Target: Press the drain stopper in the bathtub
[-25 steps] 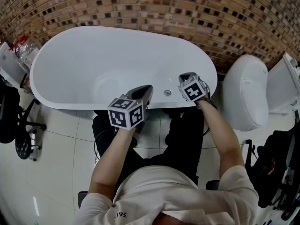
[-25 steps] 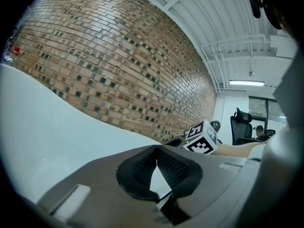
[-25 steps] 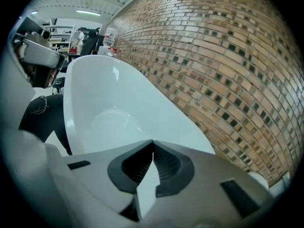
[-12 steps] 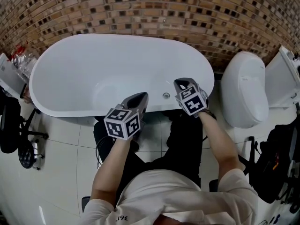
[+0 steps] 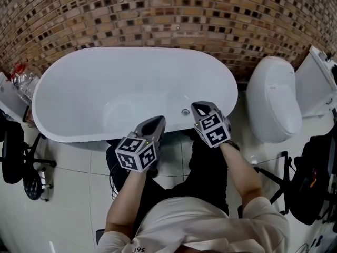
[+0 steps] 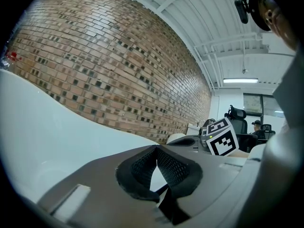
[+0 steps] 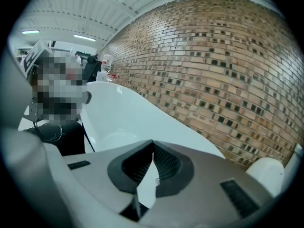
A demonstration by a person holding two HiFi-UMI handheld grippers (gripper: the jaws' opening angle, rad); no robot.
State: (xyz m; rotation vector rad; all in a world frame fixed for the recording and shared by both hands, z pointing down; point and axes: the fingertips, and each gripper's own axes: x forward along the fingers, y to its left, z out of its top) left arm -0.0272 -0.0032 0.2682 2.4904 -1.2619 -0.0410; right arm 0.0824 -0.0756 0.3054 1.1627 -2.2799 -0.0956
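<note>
White tub (image 5: 79, 88), left gripper (image 5: 159, 120) clenched empty over its 6 o'clock rim, tiny stopper (image 5: 185, 112) inside at the tub's 5 o'clock, too small to make out, right gripper (image 5: 196, 106) clenched empty at the stopper's 3 o'clock, rim under both hidden.

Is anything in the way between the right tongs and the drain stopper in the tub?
No, nothing visible. The right tongs, shut and empty, hang just beside the drain stopper inside the bathtub, with only bare white tub between them.
</note>
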